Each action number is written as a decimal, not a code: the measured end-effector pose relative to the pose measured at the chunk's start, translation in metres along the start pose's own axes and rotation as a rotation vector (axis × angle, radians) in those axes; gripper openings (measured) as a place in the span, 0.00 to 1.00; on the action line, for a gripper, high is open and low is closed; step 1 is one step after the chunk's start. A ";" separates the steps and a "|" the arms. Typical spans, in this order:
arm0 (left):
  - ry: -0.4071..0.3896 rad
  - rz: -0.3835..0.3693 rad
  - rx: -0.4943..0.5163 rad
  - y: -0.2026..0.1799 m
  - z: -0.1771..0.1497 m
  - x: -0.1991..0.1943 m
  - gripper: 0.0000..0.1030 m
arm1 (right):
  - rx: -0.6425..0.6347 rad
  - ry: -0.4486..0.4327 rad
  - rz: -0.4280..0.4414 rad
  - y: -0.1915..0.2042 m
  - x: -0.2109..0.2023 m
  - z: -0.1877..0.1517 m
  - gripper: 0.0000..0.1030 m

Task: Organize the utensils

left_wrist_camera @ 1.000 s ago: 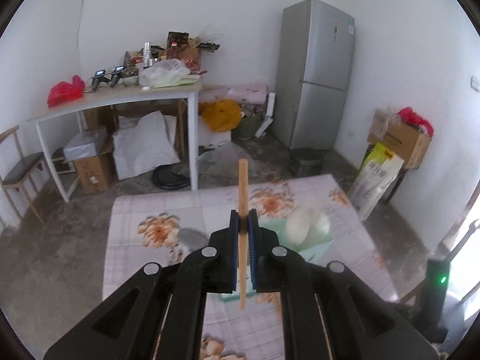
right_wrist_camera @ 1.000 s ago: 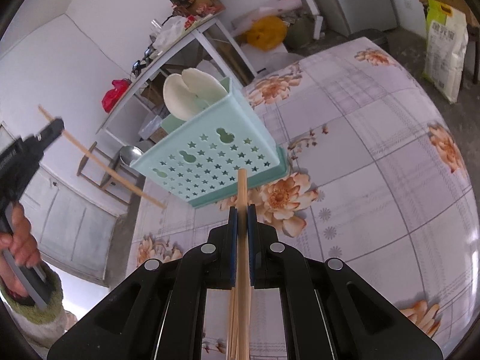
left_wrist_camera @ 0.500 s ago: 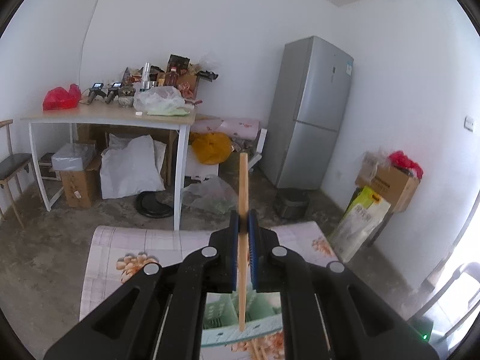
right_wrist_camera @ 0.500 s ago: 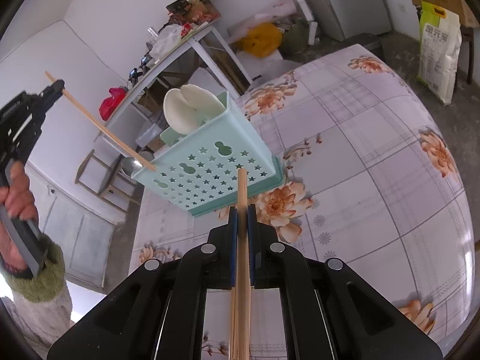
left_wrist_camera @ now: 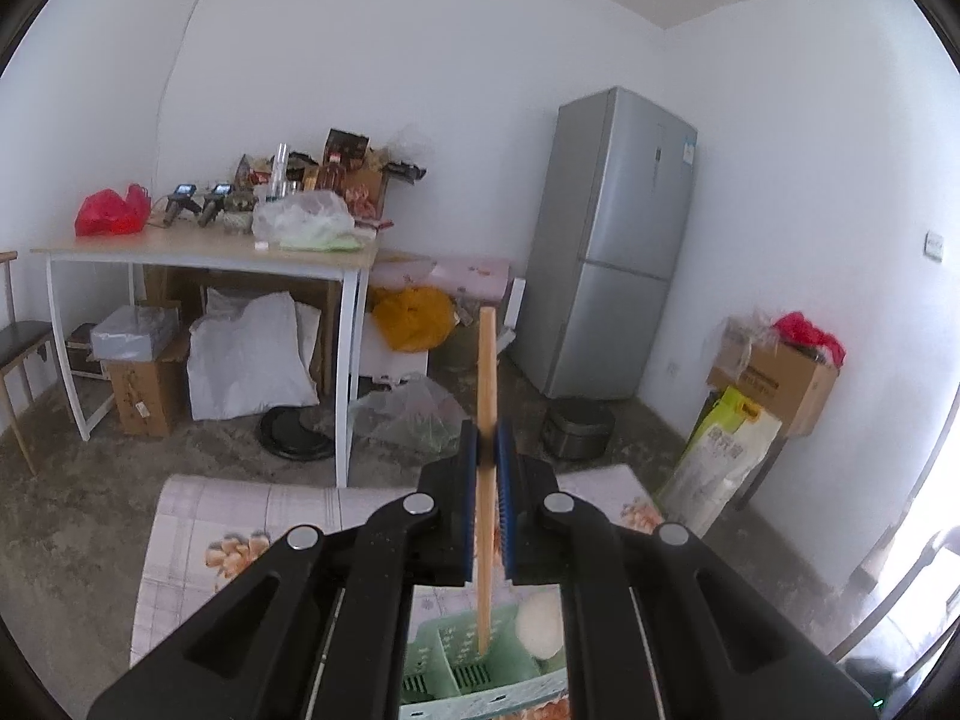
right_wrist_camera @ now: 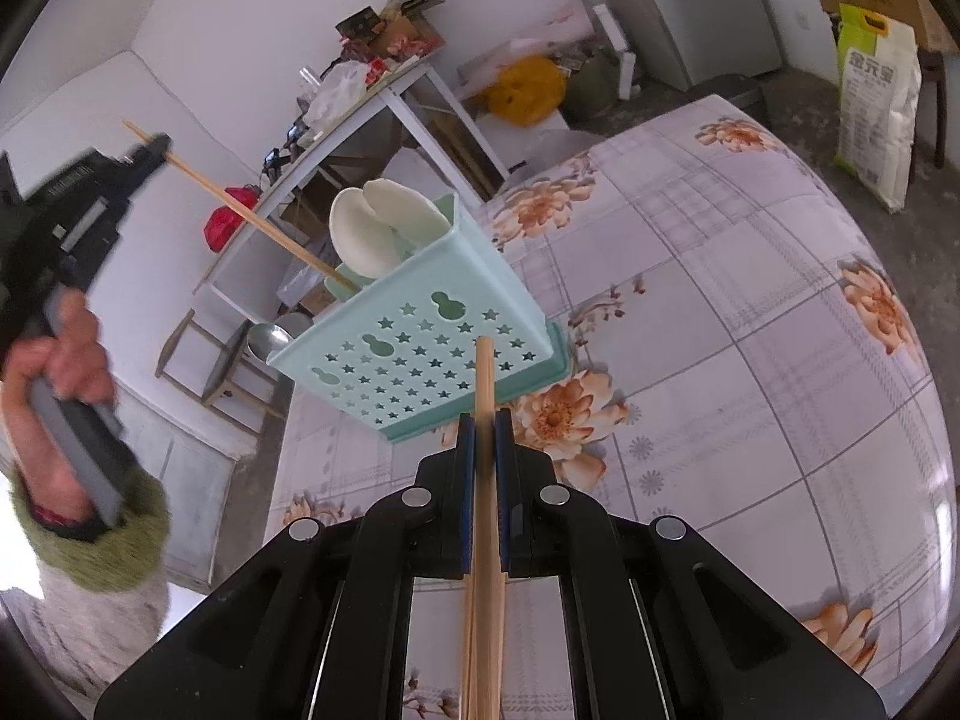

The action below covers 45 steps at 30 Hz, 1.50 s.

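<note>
Left gripper [left_wrist_camera: 487,444]: pinches one chopstick [right_wrist_camera: 240,213], tip inside the holder [right_wrist_camera: 420,354].
Right gripper [right_wrist_camera: 485,429]: squeezes a chopstick bundle [right_wrist_camera: 483,384].
In the way: white spoons [right_wrist_camera: 384,222].

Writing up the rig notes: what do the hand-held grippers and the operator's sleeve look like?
Each hand-held gripper, left and right, is matte black plastic: angular linkage arms with round silver pivot pins and blue ribbed pads. The left one has a grey grip. Sleeve: fuzzy olive-green cuff over pale knit.

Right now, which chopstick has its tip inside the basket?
The chopstick in the left hand-held gripper; its tip dips into the basket. The right one's chopsticks stay outside.
</note>
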<state>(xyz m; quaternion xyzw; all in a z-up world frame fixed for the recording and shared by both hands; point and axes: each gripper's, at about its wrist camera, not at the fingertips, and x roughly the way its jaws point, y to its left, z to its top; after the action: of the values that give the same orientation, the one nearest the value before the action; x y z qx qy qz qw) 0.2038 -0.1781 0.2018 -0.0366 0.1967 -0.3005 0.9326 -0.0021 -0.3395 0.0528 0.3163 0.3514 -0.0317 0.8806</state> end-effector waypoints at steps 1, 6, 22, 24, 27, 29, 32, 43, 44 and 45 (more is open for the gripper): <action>0.011 0.001 0.002 0.000 -0.006 0.005 0.05 | 0.003 -0.003 0.006 -0.001 -0.001 0.000 0.04; 0.057 0.019 0.048 -0.008 -0.046 0.022 0.06 | 0.005 -0.026 0.018 -0.003 -0.004 0.000 0.04; 0.034 0.224 0.269 -0.031 -0.096 0.001 0.46 | -0.042 -0.033 0.064 0.002 -0.013 -0.004 0.04; 0.030 0.257 0.262 -0.029 -0.096 -0.005 0.48 | -0.048 -0.029 0.062 0.003 -0.014 -0.003 0.04; 0.032 0.289 0.241 -0.028 -0.094 -0.012 0.51 | -0.076 -0.020 0.053 0.008 -0.018 0.001 0.04; 0.038 0.290 0.230 -0.029 -0.094 -0.016 0.52 | -0.101 -0.019 0.044 0.012 -0.021 0.004 0.04; 0.037 0.288 0.216 -0.031 -0.096 -0.022 0.52 | -0.142 -0.030 0.027 0.020 -0.029 0.009 0.04; 0.057 0.313 0.200 -0.026 -0.094 -0.031 0.52 | -0.157 -0.034 0.029 0.024 -0.033 0.014 0.04; 0.058 0.316 0.198 -0.026 -0.094 -0.030 0.52 | -0.160 -0.035 0.029 0.024 -0.034 0.014 0.04; 0.058 0.317 0.196 -0.025 -0.093 -0.031 0.52 | -0.166 -0.035 0.029 0.025 -0.034 0.015 0.04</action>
<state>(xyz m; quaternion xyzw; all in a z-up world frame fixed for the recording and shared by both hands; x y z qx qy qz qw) 0.1307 -0.1764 0.1314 0.0944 0.1966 -0.1684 0.9613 -0.0114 -0.3335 0.0961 0.2468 0.3326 0.0045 0.9102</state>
